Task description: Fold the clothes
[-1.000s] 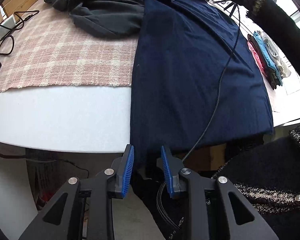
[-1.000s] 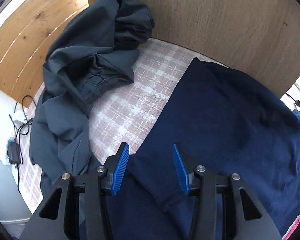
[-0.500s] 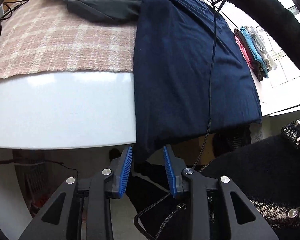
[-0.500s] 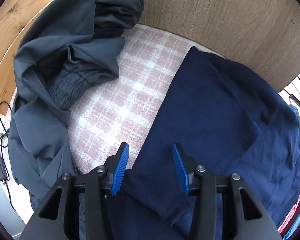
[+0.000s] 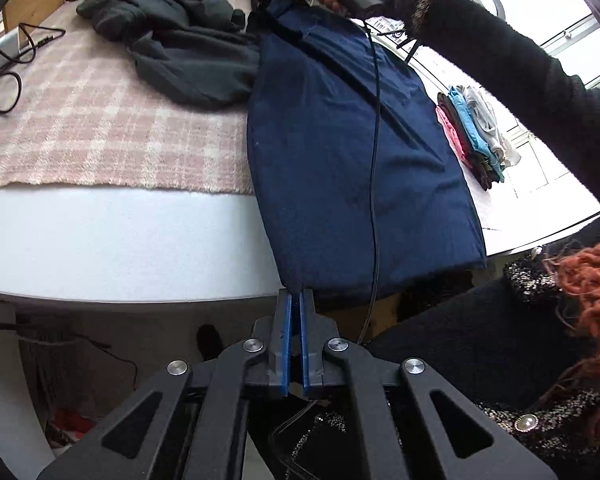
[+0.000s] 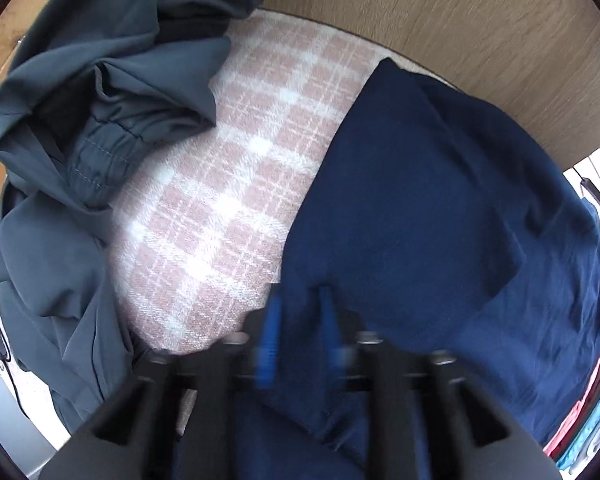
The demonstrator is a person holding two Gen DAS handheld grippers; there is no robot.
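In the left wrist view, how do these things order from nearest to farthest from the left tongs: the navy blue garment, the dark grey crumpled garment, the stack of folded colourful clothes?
1. Navy blue garment: its hanging near edge is pinched in the left tongs.
2. Stack of folded colourful clothes: farther, to the right.
3. Dark grey crumpled garment: farthest, at the back left on the pink plaid cloth.
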